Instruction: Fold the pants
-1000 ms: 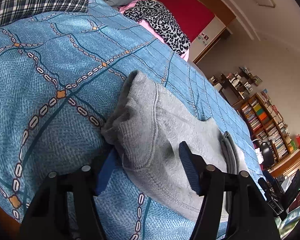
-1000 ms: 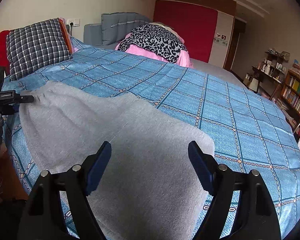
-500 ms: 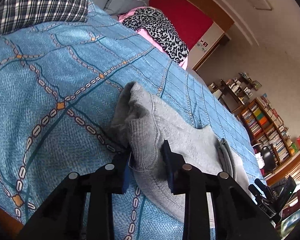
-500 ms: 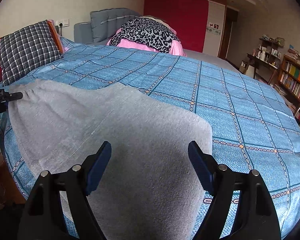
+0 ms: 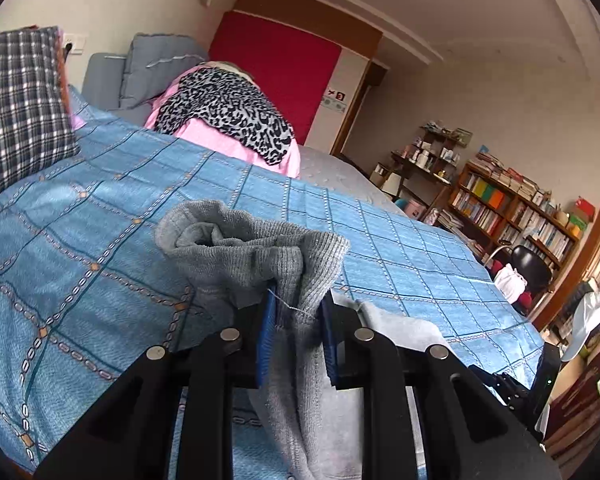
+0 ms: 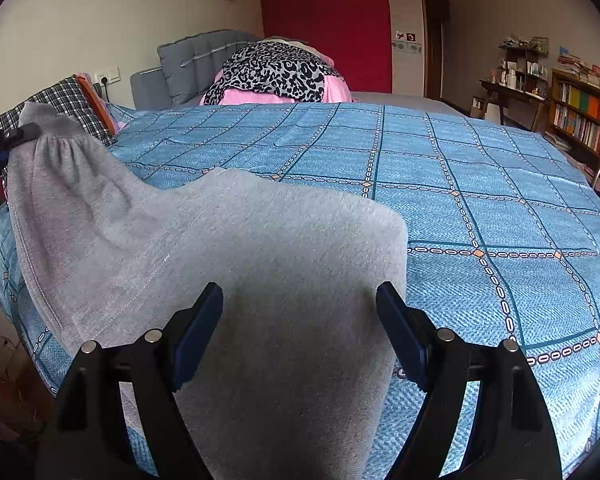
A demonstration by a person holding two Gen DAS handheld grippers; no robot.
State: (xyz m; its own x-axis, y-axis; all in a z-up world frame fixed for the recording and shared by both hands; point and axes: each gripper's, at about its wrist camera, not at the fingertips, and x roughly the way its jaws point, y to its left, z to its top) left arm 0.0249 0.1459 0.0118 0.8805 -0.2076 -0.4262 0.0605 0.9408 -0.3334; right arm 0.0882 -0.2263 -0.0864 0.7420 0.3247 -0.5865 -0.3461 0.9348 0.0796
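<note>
Bed (image 6: 480,184), covered by a blue checked spread, fills the middle of both views and carries the pants (image 6: 228,264), a grey knit pair lying across the lower centre and left of the right wrist view. What has changed: the left gripper (image 5: 296,334), whose jaws stood wide on either side of the gathered waistband a second ago, has just been closing and is now clenched on that waistband, ribbed cloth bunched between its blue pads at the lower centre of the left wrist view. The clamped end has come up off the spread; in the right wrist view it rises to a peak at the far left, cloth hanging from it in pleats, where earlier it lay flat. The rest of the pants remains on the bed. The right gripper (image 6: 300,344) is released, jaws wide, hovering over the near part of the cloth at the bottom centre without pressing it, much as before. Judged from this, the first fold has begun: one end is secured and lifted, ready to be carried over the other. Containers: none takes part; the only holder in view is a bookshelf (image 5: 512,220) at the right edge, packed with books.
</note>
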